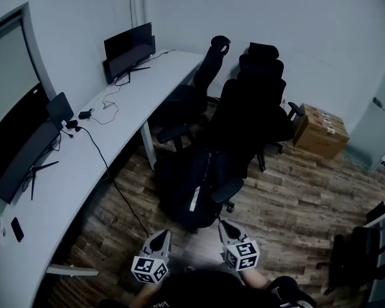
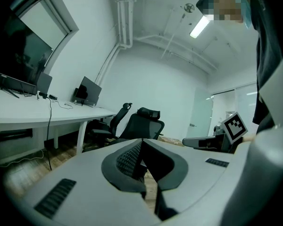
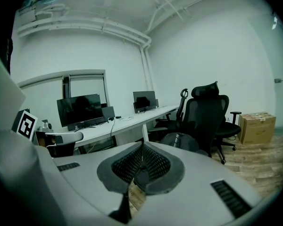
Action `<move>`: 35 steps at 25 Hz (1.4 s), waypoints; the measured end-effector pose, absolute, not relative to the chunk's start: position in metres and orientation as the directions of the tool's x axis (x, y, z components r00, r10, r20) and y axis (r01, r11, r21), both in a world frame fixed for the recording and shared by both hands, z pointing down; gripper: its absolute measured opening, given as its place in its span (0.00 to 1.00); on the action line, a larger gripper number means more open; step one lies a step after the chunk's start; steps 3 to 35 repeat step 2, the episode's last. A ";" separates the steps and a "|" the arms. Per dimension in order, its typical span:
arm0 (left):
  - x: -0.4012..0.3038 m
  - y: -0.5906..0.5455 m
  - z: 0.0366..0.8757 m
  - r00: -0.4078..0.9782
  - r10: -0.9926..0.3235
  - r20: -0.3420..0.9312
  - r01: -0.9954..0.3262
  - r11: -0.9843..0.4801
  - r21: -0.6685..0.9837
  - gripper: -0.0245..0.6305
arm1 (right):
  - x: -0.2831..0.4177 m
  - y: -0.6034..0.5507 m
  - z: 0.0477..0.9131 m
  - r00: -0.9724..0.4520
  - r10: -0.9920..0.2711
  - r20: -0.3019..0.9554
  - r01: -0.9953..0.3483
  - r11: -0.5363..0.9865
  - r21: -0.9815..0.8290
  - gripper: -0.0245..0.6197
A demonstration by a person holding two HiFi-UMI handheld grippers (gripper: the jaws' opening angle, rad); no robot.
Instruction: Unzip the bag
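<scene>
This is an office. A long white tabletop (image 1: 115, 117) runs along the wall to the left of the fingers (image 1: 160, 241). It carries monitors (image 1: 129, 49), with cables (image 1: 106, 111) trailing across it. Black mesh office chairs (image 1: 260, 98) on castors stand bunched ahead of the fingers on a wood-plank floor (image 1: 295, 191). Beyond the chairs, ahead and right of the fingers, a cardboard box (image 1: 321, 132) sits by the plain pale wall (image 1: 308, 37). A framed glass panel (image 1: 6, 69) is set in the wall above the tabletop. Overhead, a strip light (image 2: 200, 26) and white pipes (image 3: 85, 26) run along the ceiling.
</scene>
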State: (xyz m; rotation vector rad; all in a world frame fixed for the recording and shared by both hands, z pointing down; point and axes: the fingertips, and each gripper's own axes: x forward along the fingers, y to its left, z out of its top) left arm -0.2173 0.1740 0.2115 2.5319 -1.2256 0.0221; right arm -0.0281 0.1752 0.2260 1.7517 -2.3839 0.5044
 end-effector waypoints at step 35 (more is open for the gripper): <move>-0.217 0.176 0.212 0.634 -0.757 0.158 -0.764 -0.580 0.283 0.07 | -0.026 0.177 0.225 -0.309 -0.901 0.304 -0.947 0.264 -0.181 0.11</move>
